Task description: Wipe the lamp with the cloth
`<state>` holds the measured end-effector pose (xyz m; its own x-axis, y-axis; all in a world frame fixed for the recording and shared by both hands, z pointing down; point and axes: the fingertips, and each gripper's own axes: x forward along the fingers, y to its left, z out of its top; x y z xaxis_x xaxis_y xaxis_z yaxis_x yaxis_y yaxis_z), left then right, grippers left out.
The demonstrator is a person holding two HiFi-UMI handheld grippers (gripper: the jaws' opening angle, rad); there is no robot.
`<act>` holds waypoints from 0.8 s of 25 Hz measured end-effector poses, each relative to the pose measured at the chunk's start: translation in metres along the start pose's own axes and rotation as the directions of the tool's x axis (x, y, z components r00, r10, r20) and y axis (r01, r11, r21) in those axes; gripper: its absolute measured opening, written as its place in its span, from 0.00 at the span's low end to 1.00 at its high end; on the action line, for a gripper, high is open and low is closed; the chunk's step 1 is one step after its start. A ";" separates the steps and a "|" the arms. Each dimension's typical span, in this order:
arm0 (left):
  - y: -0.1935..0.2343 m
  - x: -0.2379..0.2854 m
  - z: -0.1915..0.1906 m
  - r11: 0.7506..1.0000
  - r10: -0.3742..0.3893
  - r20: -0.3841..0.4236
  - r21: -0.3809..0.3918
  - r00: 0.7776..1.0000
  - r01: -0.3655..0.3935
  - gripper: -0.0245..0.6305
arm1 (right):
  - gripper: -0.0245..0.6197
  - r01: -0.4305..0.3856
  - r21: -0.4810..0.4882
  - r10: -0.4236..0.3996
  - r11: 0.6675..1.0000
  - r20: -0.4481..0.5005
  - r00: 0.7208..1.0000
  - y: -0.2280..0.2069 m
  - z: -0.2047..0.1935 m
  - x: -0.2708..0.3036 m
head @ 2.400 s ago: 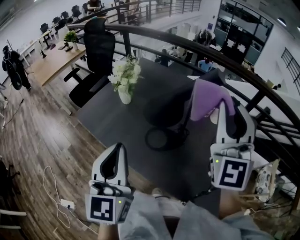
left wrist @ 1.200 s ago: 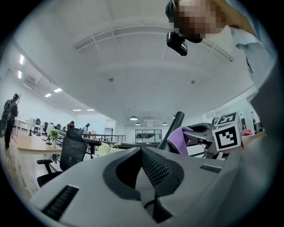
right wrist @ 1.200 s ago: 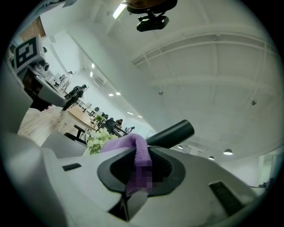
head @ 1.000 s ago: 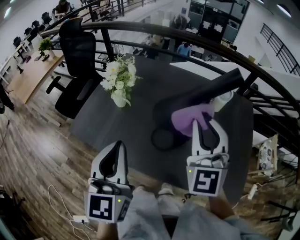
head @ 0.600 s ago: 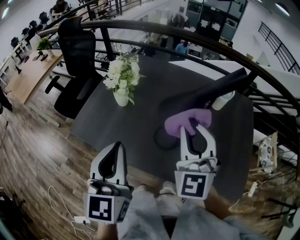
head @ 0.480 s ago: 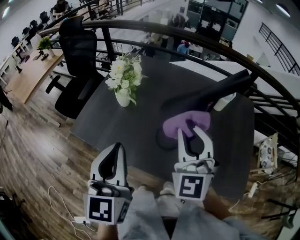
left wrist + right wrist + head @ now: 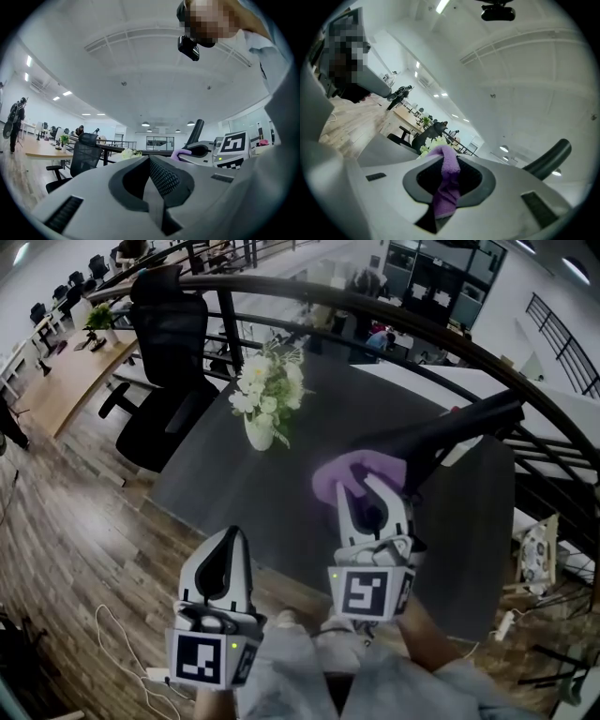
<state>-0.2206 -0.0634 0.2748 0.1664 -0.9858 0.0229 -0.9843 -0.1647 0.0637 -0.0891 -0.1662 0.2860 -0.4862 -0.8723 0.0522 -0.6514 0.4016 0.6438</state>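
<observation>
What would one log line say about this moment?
right gripper: shut on purple cloth | purple cloth: by lamp | left gripper: shut, empty

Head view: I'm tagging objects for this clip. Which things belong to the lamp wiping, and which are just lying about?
In the job: purple fuzzy cloth; black long-armed desk lamp; right hand-held gripper, shut on the cloth.
Lying about: white flowers in a white vase; black mesh office chair; left hand-held gripper, shut and empty.
</observation>
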 end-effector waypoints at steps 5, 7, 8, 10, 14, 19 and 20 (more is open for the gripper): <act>0.007 -0.002 0.000 1.000 0.005 0.010 -0.021 1.000 -0.005 0.05 | 0.13 -0.001 -0.071 -0.002 0.997 -0.047 0.999 0.001 0.005 0.014; 0.007 0.000 0.001 1.000 -0.002 0.018 -0.029 1.000 0.003 0.05 | 0.13 0.007 -0.075 -0.011 0.997 -0.043 0.999 -0.002 0.008 0.015; 0.008 0.001 0.001 0.999 -0.005 0.023 -0.032 1.000 0.006 0.05 | 0.13 0.012 -0.077 -0.015 0.997 -0.038 0.999 -0.004 0.010 0.015; 0.007 0.005 0.000 0.999 -0.012 0.021 -0.039 1.000 0.013 0.05 | 0.13 0.026 -0.077 -0.028 0.997 -0.023 0.999 -0.009 0.013 0.012; -0.002 0.013 0.001 0.998 -0.043 0.028 -0.040 0.999 0.044 0.05 | 0.14 0.093 -0.073 -0.092 0.993 0.015 0.996 -0.032 0.020 0.001; -0.018 0.025 0.004 0.996 -0.084 0.033 -0.039 0.996 0.085 0.05 | 0.14 0.210 -0.076 -0.207 0.975 0.046 0.977 -0.080 0.027 -0.019; -0.021 0.026 0.006 0.995 -0.091 0.038 -0.040 0.995 0.093 0.05 | 0.14 0.233 -0.079 -0.230 0.969 0.048 0.972 -0.090 0.028 -0.023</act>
<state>-0.1955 -0.0860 0.2685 0.2530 -0.9672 -0.0210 -0.9615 -0.2538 0.1054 -0.0353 -0.1743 0.2050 -0.3506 -0.9268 -0.1342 -0.6989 0.1636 0.6962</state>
